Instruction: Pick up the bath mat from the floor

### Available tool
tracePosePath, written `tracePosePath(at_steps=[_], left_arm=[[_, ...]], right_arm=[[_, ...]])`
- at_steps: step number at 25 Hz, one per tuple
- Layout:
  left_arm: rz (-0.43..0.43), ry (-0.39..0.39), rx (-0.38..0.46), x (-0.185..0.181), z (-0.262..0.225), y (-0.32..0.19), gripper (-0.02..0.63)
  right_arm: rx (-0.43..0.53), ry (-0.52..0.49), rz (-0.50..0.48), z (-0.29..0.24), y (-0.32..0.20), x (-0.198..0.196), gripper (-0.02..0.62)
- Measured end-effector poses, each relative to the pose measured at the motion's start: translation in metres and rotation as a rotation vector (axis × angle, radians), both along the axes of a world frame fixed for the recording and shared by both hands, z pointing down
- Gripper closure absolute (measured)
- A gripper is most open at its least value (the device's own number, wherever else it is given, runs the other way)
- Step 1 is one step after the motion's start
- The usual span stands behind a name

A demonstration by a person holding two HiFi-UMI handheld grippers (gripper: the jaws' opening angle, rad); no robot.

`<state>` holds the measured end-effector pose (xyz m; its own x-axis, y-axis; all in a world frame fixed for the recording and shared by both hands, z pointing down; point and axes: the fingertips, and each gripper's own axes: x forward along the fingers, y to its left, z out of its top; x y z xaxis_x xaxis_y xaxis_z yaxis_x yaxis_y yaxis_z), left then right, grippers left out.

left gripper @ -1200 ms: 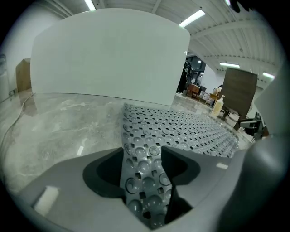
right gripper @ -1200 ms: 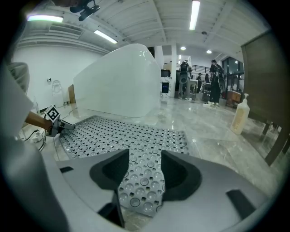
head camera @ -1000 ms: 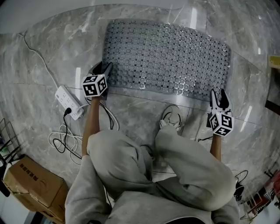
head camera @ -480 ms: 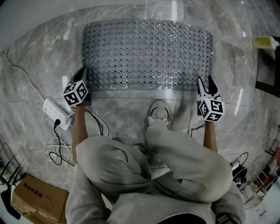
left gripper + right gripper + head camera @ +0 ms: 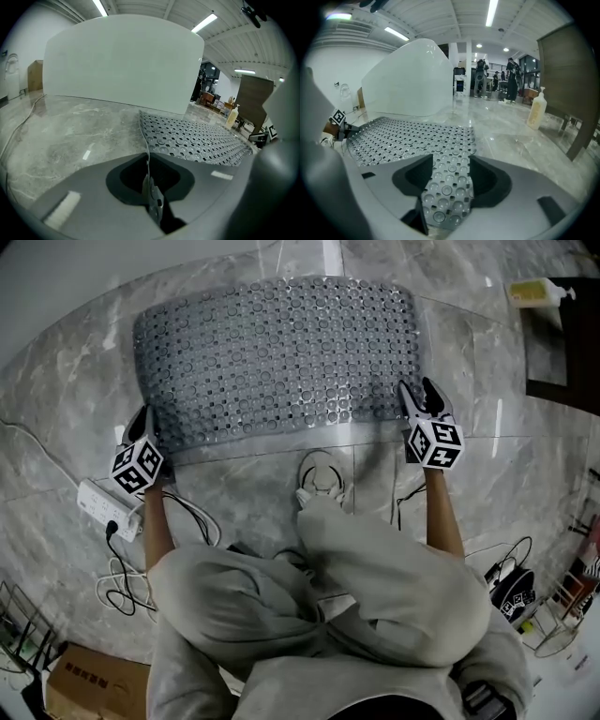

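Seen from above, the left gripper (image 5: 143, 417) is mostly covered by its own marker cube, so its tips are hard to make out from the head view. The person's bent legs (image 5: 375, 587) in grey trousers hide the floor beneath them. A cardboard box (image 5: 89, 688) is cut off by the bottom edge. A dark piece of furniture (image 5: 562, 343) is cut off at the top right, with a pale bottle (image 5: 536, 292) on it.

The bath mat (image 5: 281, 352) lies spread on the grey marble floor (image 5: 253, 479), in front of the crouching person. It is a grey, translucent rectangle covered in rows of small round bumps and holes.

The left gripper view shows that gripper's jaws, which have just been closing, pressed together on the thin edge of the mat's near left corner. The edge rises slightly into them.

The right gripper (image 5: 418, 390) sits at the mat's near right corner. Its jaws are spread wide, with the bumpy corner lying between them and neither pad pressing on it.

A white power strip (image 5: 98, 504) and looped cables (image 5: 127, 568) lie on the floor just left of the person.
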<state>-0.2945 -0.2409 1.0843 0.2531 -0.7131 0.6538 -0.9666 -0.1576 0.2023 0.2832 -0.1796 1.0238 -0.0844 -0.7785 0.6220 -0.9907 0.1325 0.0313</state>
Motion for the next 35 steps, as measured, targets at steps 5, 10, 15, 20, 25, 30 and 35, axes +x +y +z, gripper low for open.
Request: tracePosePath(at_steps=[5, 10, 15, 20, 25, 30, 35], left_arm=[[0.002, -0.001, 0.012, 0.0, -0.005, 0.001, 0.577], [0.021, -0.004, 0.015, 0.004, -0.009, 0.0, 0.577], [0.013, 0.011, 0.013, 0.003, -0.008, 0.0, 0.577], [0.022, 0.004, 0.012, 0.004, -0.009, 0.0, 0.577], [0.02, 0.002, 0.011, 0.003, -0.01, 0.0, 0.577], [0.037, -0.006, 0.009, 0.005, -0.012, 0.0, 0.577], [0.033, -0.005, 0.004, 0.006, -0.01, 0.0, 0.577]], right_arm=[[-0.031, 0.022, 0.024, 0.015, -0.007, 0.02, 0.367], [-0.075, 0.002, 0.04, 0.032, -0.013, 0.037, 0.367], [-0.112, -0.032, 0.058, 0.047, -0.016, 0.042, 0.367], [-0.153, -0.069, 0.058, 0.062, -0.016, 0.042, 0.367], [-0.182, -0.078, 0.066, 0.071, -0.013, 0.042, 0.415], [-0.201, -0.139, 0.079, 0.076, -0.013, 0.043, 0.447], [-0.203, -0.087, 0.081, 0.074, -0.013, 0.045, 0.548]])
